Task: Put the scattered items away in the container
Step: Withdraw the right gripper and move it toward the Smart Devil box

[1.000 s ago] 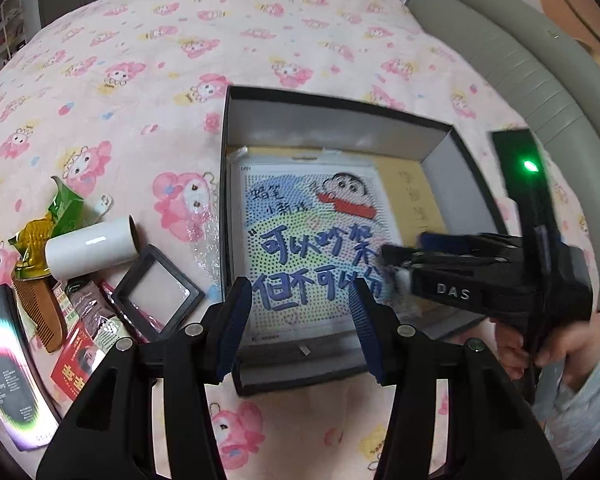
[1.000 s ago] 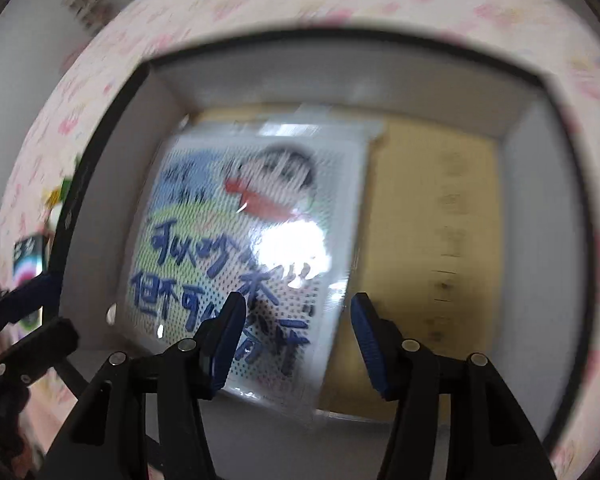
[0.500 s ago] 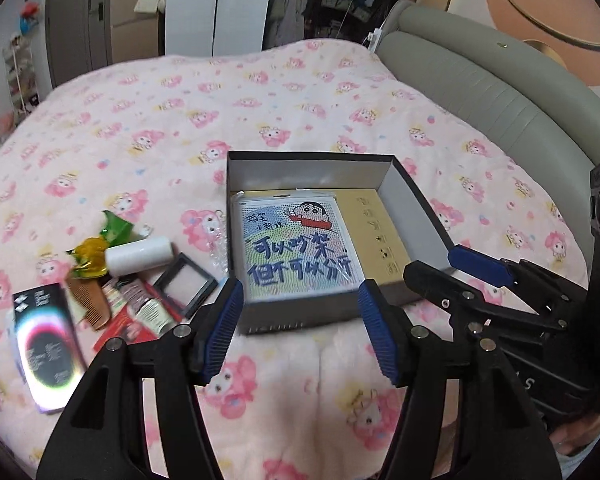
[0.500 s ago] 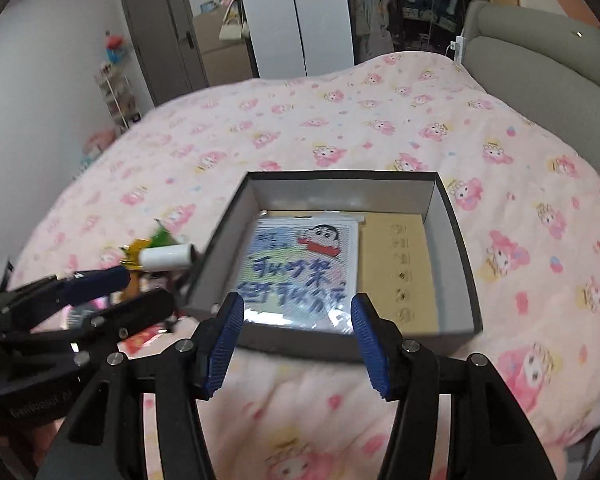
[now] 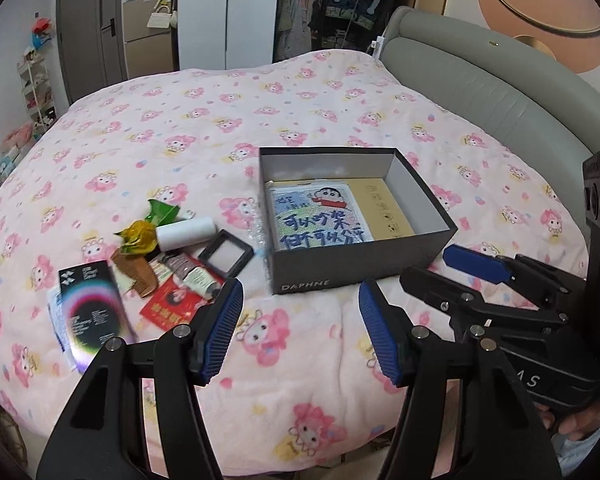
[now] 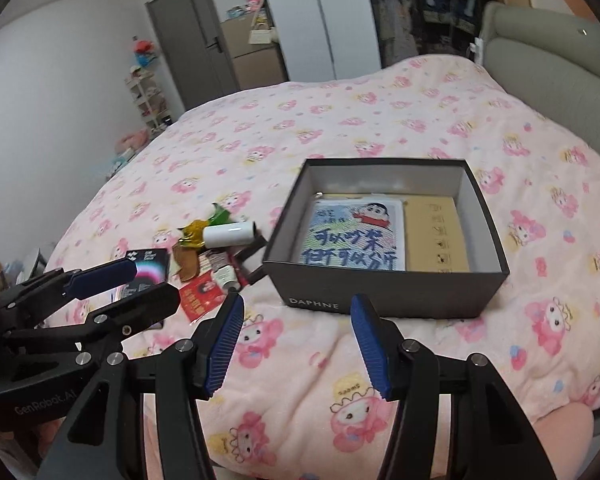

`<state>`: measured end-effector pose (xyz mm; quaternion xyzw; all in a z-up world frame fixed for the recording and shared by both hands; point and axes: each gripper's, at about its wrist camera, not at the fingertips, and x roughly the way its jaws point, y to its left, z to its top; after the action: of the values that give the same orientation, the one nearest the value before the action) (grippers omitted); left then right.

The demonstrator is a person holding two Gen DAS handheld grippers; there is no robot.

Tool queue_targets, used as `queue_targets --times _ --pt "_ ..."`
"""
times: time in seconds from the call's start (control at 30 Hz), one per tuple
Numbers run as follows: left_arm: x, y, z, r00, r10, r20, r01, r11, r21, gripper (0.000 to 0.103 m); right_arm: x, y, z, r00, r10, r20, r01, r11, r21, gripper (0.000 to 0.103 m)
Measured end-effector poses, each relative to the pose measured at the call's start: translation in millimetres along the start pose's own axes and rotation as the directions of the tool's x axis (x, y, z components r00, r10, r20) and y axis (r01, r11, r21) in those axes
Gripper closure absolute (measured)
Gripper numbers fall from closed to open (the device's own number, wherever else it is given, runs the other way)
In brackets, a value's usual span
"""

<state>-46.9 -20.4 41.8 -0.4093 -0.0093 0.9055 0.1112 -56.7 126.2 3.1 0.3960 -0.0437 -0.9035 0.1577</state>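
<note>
A dark grey shoebox [image 5: 352, 270] [image 6: 384, 294] stands open on the pink bed. Inside lies a cartoon picture pad [image 5: 318, 218] [image 6: 356, 236] on a tan sheet. Left of the box lies a pile: a white roll [image 5: 186, 233] [image 6: 230, 235], a brown comb [image 5: 138, 274], a square compact [image 5: 226, 255], a tube [image 5: 192, 274], a red packet [image 5: 168, 306] and a black booklet [image 5: 92, 308]. My left gripper [image 5: 298, 332] is open and empty, near the bed's front. My right gripper [image 6: 296, 344] is open and empty, beside it.
A green and gold wrapper [image 5: 148, 226] lies by the roll. The grey padded headboard [image 5: 500, 92] curves along the right. A door and wardrobes [image 5: 204, 12] stand beyond the bed. Shelves [image 5: 36, 88] stand at the left wall.
Both grippers have pulled back and up from the box toward the bed's front edge. The right gripper was just above the picture pad inside the box; now the whole bed shows.
</note>
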Motion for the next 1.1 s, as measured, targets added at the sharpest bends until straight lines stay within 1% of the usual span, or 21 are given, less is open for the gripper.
queue_targets --times 0.1,0.17,0.23,0.27,0.3,0.37,0.43,0.47,0.57,0.67,0.8,0.9,0.93,1.0,1.03,1.1 --pt "-7 11 -9 1.000 0.022 0.007 -0.022 0.999 -0.026 0.041 0 12 0 1.000 0.019 0.005 -0.019 1.000 -0.018 0.051" --pt "-10 20 -15 0.999 0.032 0.009 -0.032 0.998 -0.048 0.041 4 22 -2 0.999 0.035 -0.006 -0.035 0.999 -0.041 0.051" --pt "-11 35 -27 0.999 0.043 0.007 -0.042 0.993 -0.108 0.041 10 34 -4 0.999 0.047 -0.017 -0.048 0.997 -0.065 0.051" --pt "-10 44 -34 0.999 0.045 0.003 -0.044 0.987 -0.154 0.042 13 41 -6 0.998 0.053 -0.018 -0.054 0.996 -0.076 0.051" --pt "-6 52 -42 0.999 0.044 -0.009 -0.045 0.979 -0.200 0.043 18 46 -9 0.998 0.059 -0.018 -0.061 0.994 -0.089 0.051" --pt "1 66 -60 0.998 0.056 -0.041 -0.065 0.967 -0.247 0.044 30 57 -17 0.997 0.073 -0.026 -0.076 0.990 -0.116 0.051" --pt "7 80 -76 0.995 0.072 -0.071 -0.089 0.959 -0.270 0.044 49 66 -27 0.992 0.093 -0.082 -0.101 0.989 -0.112 0.051" --pt "10 87 -81 0.993 0.080 -0.082 -0.100 0.955 -0.279 0.044 60 71 -33 0.985 0.114 -0.127 -0.128 0.986 -0.106 0.052" --pt "13 112 -93 0.988 0.120 -0.099 -0.146 0.936 -0.320 0.044 81 88 -39 0.970 0.165 -0.180 -0.189 0.974 -0.124 0.052" --pt "12 141 -97 0.981 0.166 -0.095 -0.190 0.904 -0.383 0.044 99 115 -32 0.965 0.193 -0.181 -0.225 0.957 -0.182 0.052" --pt "9 179 -101 0.970 0.231 -0.074 -0.239 0.859 -0.452 0.044 128 148 -20 0.944 0.260 -0.200 -0.301 0.931 -0.209 0.052" --pt "17 217 -109 0.962 0.264 -0.071 -0.260 0.798 -0.544 0.044 156 172 -13 0.917 0.311 -0.251 -0.364 0.908 -0.205 0.051" --pt "24 230 -114 0.960 0.270 -0.078 -0.264 0.772 -0.578 0.044 167 180 -13 0.908 0.319 -0.271 -0.378 0.902 -0.207 0.051" --pt "38 255 -124 0.956 0.280 -0.091 -0.271 0.717 -0.642 0.044 186 190 -16 0.900 0.310 -0.306 -0.382 0.899 -0.213 0.051" --pt "44 265 -127 0.956 0.277 -0.098 -0.270 0.699 -0.662 0.044 196 195 -17 0.895 0.305 -0.324 -0.384 0.898 -0.216 0.051" --pt "53 278 -133 0.955 0.276 -0.106 -0.271 0.672 -0.689 0.044 215 205 -20 0.886 0.295 -0.359 -0.388 0.894 -0.222 0.051"
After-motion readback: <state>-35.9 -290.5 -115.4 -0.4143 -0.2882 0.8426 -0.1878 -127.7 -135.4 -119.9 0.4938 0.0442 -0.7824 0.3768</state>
